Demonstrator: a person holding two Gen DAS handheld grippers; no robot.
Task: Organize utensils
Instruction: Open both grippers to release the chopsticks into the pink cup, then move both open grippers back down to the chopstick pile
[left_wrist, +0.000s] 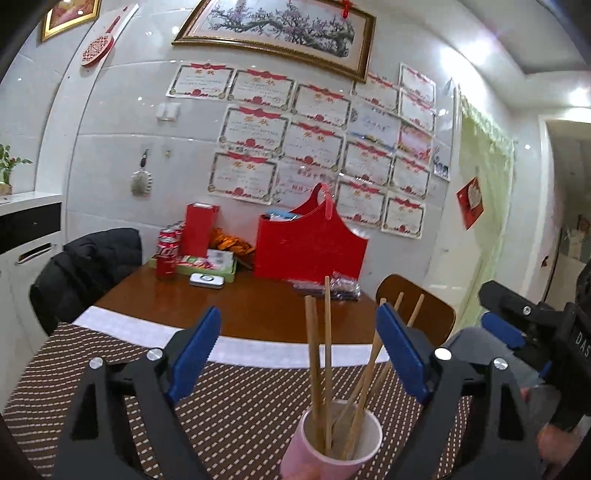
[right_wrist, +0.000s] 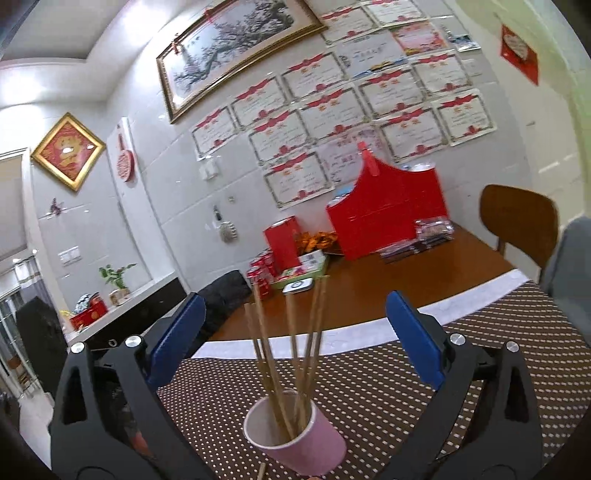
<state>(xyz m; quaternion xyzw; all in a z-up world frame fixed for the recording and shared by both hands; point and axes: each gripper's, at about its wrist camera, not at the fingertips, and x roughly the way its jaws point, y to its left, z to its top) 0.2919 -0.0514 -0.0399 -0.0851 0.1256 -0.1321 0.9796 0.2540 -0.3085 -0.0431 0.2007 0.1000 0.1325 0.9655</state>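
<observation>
Pink cup (right_wrist: 295, 435) is sitting upright on dotted mat (right_wrist: 480, 369), chopsticks (right_wrist: 291, 354) standing inside, tips fanning upward. Left gripper (left_wrist: 295, 354) & right gripper (right_wrist: 295, 339) are both gaping wide, gripping nothing.

A home dining room. White glossy wall tiles (left_wrist: 122, 147) carry a gold-framed plum-blossom picture (left_wrist: 280, 26) and rows of red-trimmed award certificates (left_wrist: 321, 129). A brown wooden desk (left_wrist: 240, 310) with a dotted brown mat (right_wrist: 498, 350) holds red drink cans (left_wrist: 166, 254) and a red gift bag (left_wrist: 310, 243). A wooden chair (right_wrist: 521, 221) and a jacket-draped chair (left_wrist: 85, 266) flank it.
</observation>
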